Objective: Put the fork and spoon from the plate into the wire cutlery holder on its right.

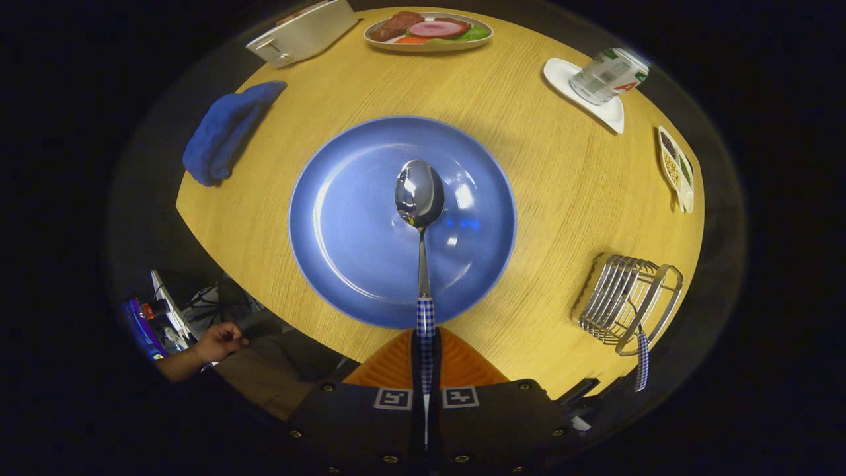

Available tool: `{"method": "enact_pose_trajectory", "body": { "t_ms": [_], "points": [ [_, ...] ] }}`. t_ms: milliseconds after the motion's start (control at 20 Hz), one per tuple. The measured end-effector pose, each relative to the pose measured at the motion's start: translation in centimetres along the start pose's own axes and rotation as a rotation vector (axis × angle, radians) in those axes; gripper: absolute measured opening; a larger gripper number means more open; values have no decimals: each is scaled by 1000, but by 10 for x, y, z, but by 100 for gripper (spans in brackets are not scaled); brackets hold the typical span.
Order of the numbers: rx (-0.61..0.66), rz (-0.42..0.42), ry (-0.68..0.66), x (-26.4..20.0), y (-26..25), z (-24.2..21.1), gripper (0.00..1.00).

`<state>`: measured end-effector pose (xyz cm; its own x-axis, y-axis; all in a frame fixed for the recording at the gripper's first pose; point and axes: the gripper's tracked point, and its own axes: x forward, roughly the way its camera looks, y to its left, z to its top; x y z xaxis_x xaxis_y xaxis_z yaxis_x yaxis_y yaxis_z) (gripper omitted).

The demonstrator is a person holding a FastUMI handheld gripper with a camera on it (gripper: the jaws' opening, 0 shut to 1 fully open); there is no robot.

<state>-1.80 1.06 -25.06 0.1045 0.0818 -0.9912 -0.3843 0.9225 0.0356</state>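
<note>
Spoon [420, 198] in tool [426, 350] above plate [344, 264]

Spoon [420, 198] over plate [344, 225] at bench [529, 165] centre, handle between gripper [426, 357] fingers, wire cutlery holder [624, 301] right of plate, fork [642, 360] handle in holder

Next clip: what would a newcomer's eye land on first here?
The spoon stands out first, its checked handle clamped between the gripper fingers, its shiny bowl out ahead over the middle of the big blue plate. To the plate's right is the wire cutlery holder, with a matching checked handle already sticking out of it. Beyond the plate, a dish of food sits at the table's far edge.
</note>
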Motion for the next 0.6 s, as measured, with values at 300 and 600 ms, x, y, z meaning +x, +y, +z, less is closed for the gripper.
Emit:
{"method": "enact_pose_trajectory", "body": {
  "t_ms": [300,600],
  "points": [
    [-2,43,7,-35,-8,-23,2],
    [41,24,13,-87,-60,-57,2]
  ]
}}
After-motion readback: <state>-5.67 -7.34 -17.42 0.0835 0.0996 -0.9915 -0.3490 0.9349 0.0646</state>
